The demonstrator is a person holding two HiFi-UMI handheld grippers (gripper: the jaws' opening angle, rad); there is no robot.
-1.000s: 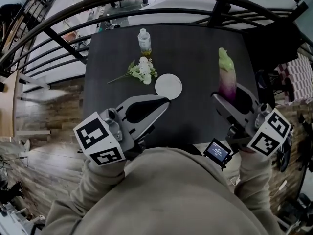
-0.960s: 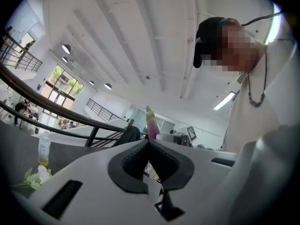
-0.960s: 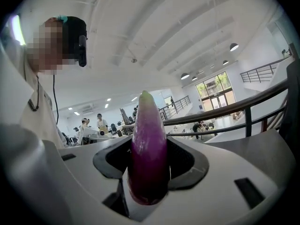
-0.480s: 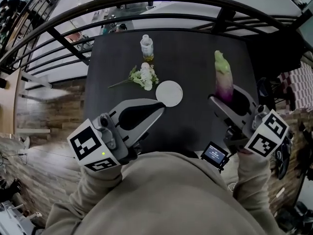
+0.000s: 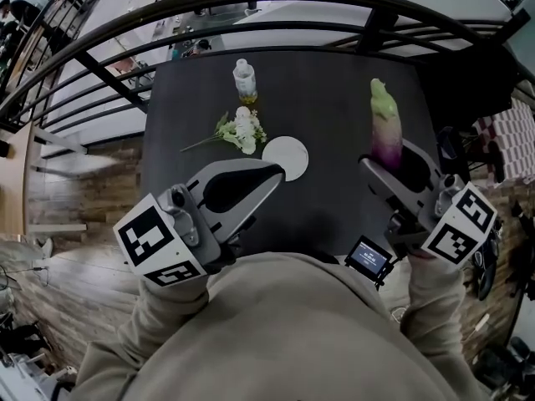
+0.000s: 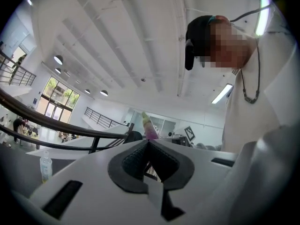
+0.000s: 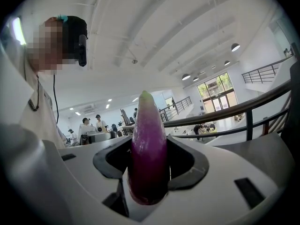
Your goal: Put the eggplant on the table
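The right tongs (image 5: 389,159) were clenched on the eggplant (image 5: 386,128), with 1 jaw on each side of its lower purple section. This grip was confirmed in the right gripper view, where the eggplant (image 7: 149,149) filled the gap between the pads of the right tongs (image 7: 150,159). The eggplant stood roughly upright, pale green end uppermost, over the dark worktop (image 5: 334,82) and well to the right of the white disc (image 5: 285,157). No view showed whether its base touched the surface. The left tongs (image 5: 277,171) were closed on nothing, with the tips at the near edge of the white disc; the left gripper view showed the pads of the left tongs (image 6: 149,145) meeting with no object between them. A flower sprig (image 5: 236,130) lay just beyond the white disc to its left, and a small bottle (image 5: 244,80) stood farther beyond it. The eggplant appeared glossy and smooth, so it was judged liable to slip along its taper under a loose grip. It looked firm and only moderately heavy. The thick purple part offered the best hold; the narrow green end did not. Being tall and narrow, it would probably tip if released upright, so laying it on its side was judged safer.
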